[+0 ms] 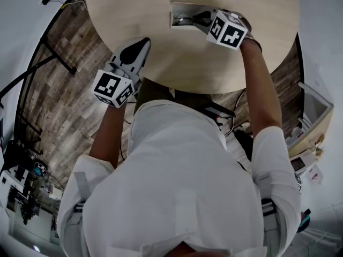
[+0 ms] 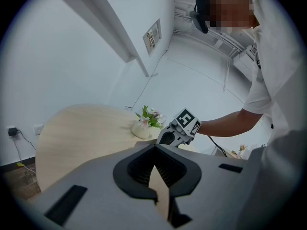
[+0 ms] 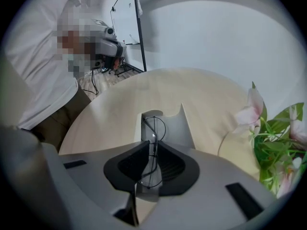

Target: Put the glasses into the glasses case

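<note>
The round table (image 1: 177,68) of pale wood is the middle of the room. Under it and to its left the floor (image 1: 59,90) is of grey-brown wooden planks, and a thin black metal frame (image 1: 59,57) stands there. Behind the table the walls (image 2: 62,56) are plain white and evenly lit. Low on the wall, left of the table, there is a socket (image 2: 11,130) with a cable. Higher above the table a small notice (image 2: 152,34) hangs beside a white slanted beam (image 2: 110,28). A vase of flowers (image 2: 146,123) stands near the table's edge.
</note>
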{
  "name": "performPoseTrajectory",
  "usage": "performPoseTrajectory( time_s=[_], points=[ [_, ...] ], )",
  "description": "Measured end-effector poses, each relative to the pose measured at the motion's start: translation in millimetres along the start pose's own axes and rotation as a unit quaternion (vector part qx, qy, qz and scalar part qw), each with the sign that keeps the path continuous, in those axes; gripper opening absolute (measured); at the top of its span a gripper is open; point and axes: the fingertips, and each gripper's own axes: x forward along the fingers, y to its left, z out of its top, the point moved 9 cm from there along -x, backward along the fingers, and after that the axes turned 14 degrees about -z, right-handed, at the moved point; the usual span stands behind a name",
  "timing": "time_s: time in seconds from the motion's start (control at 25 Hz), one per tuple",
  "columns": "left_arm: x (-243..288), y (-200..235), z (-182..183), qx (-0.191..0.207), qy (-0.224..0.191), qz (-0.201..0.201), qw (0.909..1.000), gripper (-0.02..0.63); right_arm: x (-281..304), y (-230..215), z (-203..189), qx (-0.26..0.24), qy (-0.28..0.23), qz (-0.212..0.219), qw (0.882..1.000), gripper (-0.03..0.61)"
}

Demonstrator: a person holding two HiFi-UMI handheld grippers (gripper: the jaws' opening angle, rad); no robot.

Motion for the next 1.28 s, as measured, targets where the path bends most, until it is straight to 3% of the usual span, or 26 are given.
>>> performPoseTrajectory(
  time_s=[0.2, 0.32, 0.44, 0.56, 0.68, 0.88, 1.12, 1.28],
  points=[
    [-6, -4, 6, 0.008, -0.002, -0.007, 0.9999, 0.009, -19, 2, 9, 0.032, -0.029, -0.021, 0.999, 0.038],
    [-5, -5, 19, 0.023, -0.005, -0.016, 0.9996, 0.009, -46, -7, 24, 0.071, -0.076, -0.055, 0.993, 0.038],
    [-7, -10, 37, 0.041, -0.011, -0.026, 0.9987, 0.009, -84, -13, 45, 0.121, -0.15, -0.087, 0.977, 0.038],
    [-7, -20, 58, 0.063, -0.018, -0.039, 0.9971, 0.009, -130, -15, 66, 0.155, -0.228, -0.126, 0.953, 0.037],
    [-5, -33, 79, 0.079, -0.025, -0.056, 0.995, 0.009, -182, -10, 83, 0.192, -0.302, -0.167, 0.919, 0.035],
    [2, -55, 111, 0.111, -0.039, -0.079, 0.99, 0.009, -261, 4, 86, 0.233, -0.398, -0.258, 0.849, 0.028],
    [0, -81, 143, 0.148, -0.057, -0.079, 0.9842, 0.009, -336, 44, 54, 0.304, -0.447, -0.376, 0.752, 0.025],
    [-12, -106, 153, 0.162, -0.071, -0.071, 0.9817, 0.009, -355, 86, 24, 0.363, -0.455, -0.42, 0.696, 0.024]
  ],
)
